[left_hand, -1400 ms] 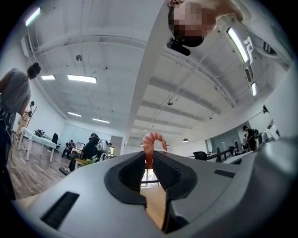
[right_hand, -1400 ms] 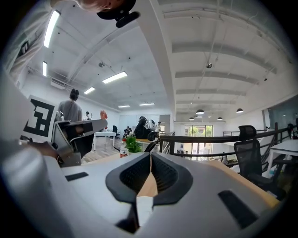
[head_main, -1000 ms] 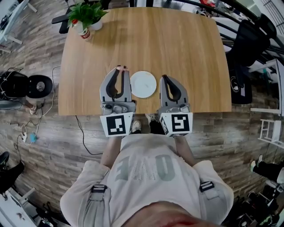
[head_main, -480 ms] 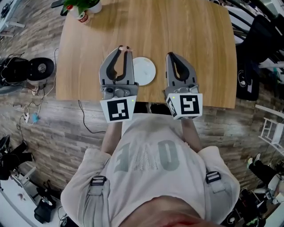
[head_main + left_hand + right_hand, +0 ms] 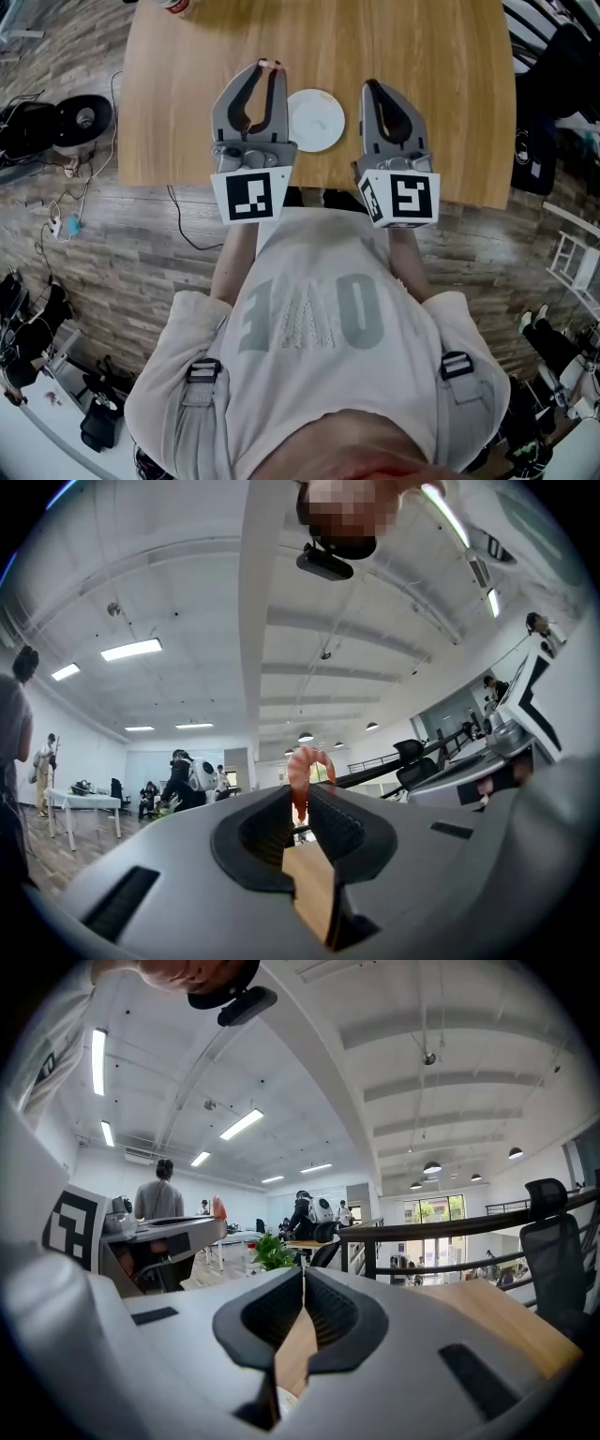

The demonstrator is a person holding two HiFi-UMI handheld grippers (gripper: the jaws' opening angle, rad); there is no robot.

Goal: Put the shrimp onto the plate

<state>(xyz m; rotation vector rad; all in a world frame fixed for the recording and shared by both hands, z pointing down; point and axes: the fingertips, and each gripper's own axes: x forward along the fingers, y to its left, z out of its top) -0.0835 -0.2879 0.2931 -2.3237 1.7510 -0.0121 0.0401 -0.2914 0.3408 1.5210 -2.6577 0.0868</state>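
The fingers (image 5: 267, 832) of the left gripper (image 5: 302, 797) stand a narrow slot apart and pinch the shrimp (image 5: 302, 766). It sticks up out of the tips, pink and curled over at the top. The right gripper (image 5: 303, 1277) has its pads pressed together with nothing between them.

In the head view both grippers reach out roughly level over the near edge of the wooden table (image 5: 422, 56). Their marker cubes sit at or just short of that edge, in front of the person's chest. The two grippers run side by side, well apart, and the gap between them is taken up by the plate (image 5: 316, 120). The plate lies close to the near edge, its rim just beside the left gripper's body and a little off the right one. Its surface is bare white. The shrimp sits at the left tips, held off the wood, left of the plate and just past its far rim, so not over the plate.

Beyond the tips the tabletop runs on as open wood. To the right it ends at a straight edge with dark chairs (image 5: 553, 56) close beside it. To the left it drops to plank floor, where a round black unit (image 5: 82, 117) and loose cables (image 5: 178, 220) lie. The right gripper view shows a green plant (image 5: 274, 1252) farther out, and people standing across the room.
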